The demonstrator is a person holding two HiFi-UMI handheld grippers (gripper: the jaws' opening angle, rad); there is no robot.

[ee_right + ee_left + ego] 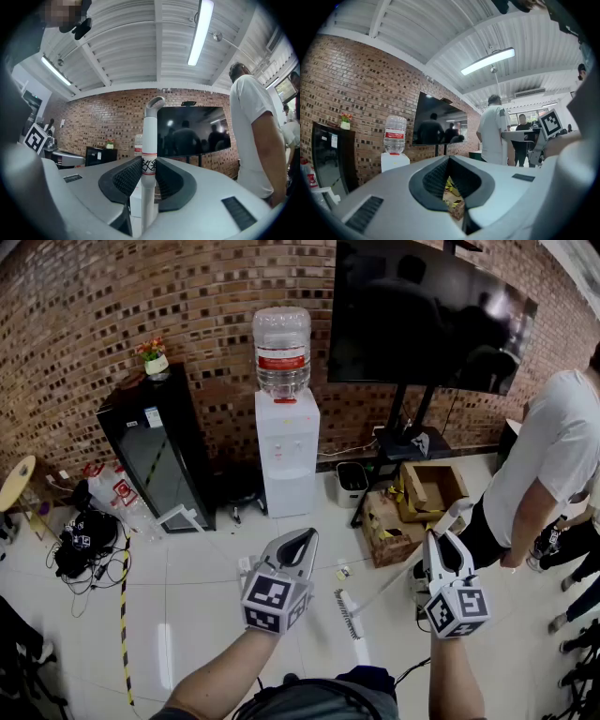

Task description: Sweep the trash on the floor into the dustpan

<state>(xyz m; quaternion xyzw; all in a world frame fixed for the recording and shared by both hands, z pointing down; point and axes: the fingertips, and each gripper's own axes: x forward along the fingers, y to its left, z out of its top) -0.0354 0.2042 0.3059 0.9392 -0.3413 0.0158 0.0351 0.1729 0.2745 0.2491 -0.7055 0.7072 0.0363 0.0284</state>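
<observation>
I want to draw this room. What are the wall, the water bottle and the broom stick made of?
Wall: matte red-brown brick, mortar lines show. Water bottle: probably clear plastic, see-through. Broom stick: smooth white, plastic or painted metal; cannot tell.

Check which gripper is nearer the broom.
Right. The right gripper is shut on the broom by its handle. The left gripper is shut on nothing and sits to the left of the brush head, clear of it.

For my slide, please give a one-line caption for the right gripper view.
Right gripper shut on a white broom handle, facing a brick wall and a dark television.
</observation>
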